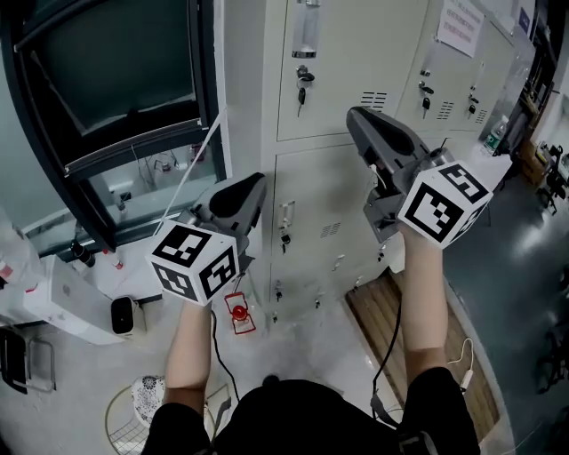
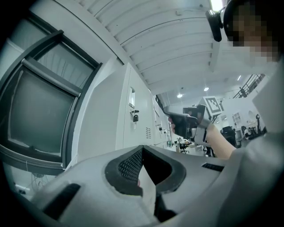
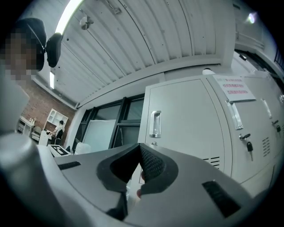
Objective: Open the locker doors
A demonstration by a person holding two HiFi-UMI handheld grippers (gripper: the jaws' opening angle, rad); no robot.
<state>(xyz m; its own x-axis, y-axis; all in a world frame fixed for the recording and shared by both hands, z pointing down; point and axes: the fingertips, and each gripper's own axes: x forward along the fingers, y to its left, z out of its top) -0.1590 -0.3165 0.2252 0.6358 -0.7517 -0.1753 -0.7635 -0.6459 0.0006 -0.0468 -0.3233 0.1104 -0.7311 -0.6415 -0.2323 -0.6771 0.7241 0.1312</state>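
A bank of cream lockers (image 1: 356,53) stands in front of me with every door in view closed. The upper door has a clear handle (image 1: 305,31) and a key (image 1: 303,89) in its lock. Below it, another door (image 1: 324,191) carries its handle (image 1: 286,216) at the left edge. My right gripper (image 1: 354,115) is raised before the upper door, shut and empty, apart from the door. In the right gripper view its tips (image 3: 140,146) sit just below that handle (image 3: 155,124). My left gripper (image 1: 258,182) hangs lower by the locker's left edge, jaws together (image 2: 142,148), holding nothing.
A dark-framed window (image 1: 116,80) fills the wall left of the lockers. On the floor lie a white unit (image 1: 71,307), a red item (image 1: 238,313) and a wooden board (image 1: 400,338). A paper notice (image 1: 460,27) hangs on a locker further right.
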